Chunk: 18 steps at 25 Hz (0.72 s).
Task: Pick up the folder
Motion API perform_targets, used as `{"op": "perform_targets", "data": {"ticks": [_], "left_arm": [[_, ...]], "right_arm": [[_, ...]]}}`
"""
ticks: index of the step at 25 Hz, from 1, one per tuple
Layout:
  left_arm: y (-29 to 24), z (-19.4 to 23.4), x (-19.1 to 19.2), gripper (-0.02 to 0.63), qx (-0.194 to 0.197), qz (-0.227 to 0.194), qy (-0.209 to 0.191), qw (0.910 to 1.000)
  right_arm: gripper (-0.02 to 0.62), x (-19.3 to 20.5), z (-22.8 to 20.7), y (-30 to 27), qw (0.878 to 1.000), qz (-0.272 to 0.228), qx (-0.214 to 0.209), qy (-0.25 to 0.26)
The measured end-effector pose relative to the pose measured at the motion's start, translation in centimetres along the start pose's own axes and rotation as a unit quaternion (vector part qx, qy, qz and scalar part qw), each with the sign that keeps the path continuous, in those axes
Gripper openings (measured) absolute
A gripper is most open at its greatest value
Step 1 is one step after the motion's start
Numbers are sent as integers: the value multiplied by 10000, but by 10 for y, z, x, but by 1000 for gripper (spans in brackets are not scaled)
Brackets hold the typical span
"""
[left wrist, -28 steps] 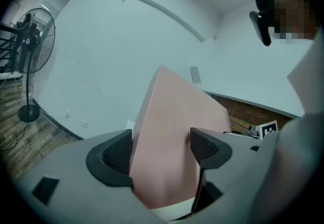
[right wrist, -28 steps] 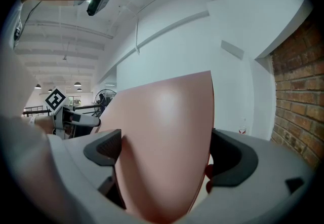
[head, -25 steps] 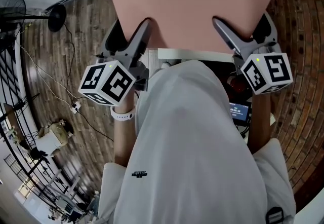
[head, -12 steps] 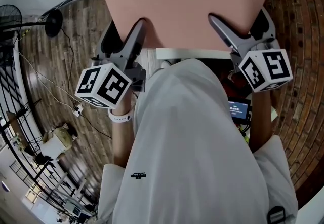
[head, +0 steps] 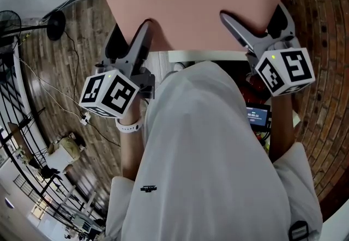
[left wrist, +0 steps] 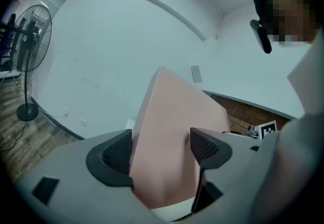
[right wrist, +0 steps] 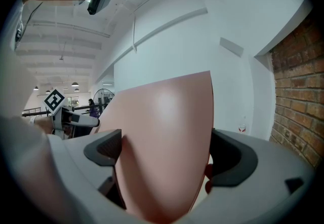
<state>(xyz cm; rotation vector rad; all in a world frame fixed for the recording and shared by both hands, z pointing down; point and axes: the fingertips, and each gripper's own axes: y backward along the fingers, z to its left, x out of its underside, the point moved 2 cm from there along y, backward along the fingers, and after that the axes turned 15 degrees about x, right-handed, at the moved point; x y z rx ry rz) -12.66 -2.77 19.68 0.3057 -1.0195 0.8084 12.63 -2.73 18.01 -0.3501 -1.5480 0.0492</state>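
A salmon-pink folder is held up in front of me, high in the head view. My left gripper is shut on its lower left edge, and my right gripper is shut on its lower right edge. In the left gripper view the folder stands pinched between the two dark pads. In the right gripper view the folder bulges between the jaws and fills the gap.
A person's white shirt covers the lower middle of the head view. A white table edge shows under the folder. A standing fan and cables lie on the wooden floor at left. A brick floor lies at right.
The folder and both grippers have risen slightly and drifted left in the head view. Both grips are unchanged.
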Motion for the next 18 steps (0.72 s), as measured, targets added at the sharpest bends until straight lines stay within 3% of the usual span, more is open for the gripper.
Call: {"op": "perform_targets", "data": {"ticks": [18], "left_arm": [[1,-1,3,368,-69,-34,14,10000]], "right_arm": [[541,3,-1,-3,10000,87,-26,-34]]}}
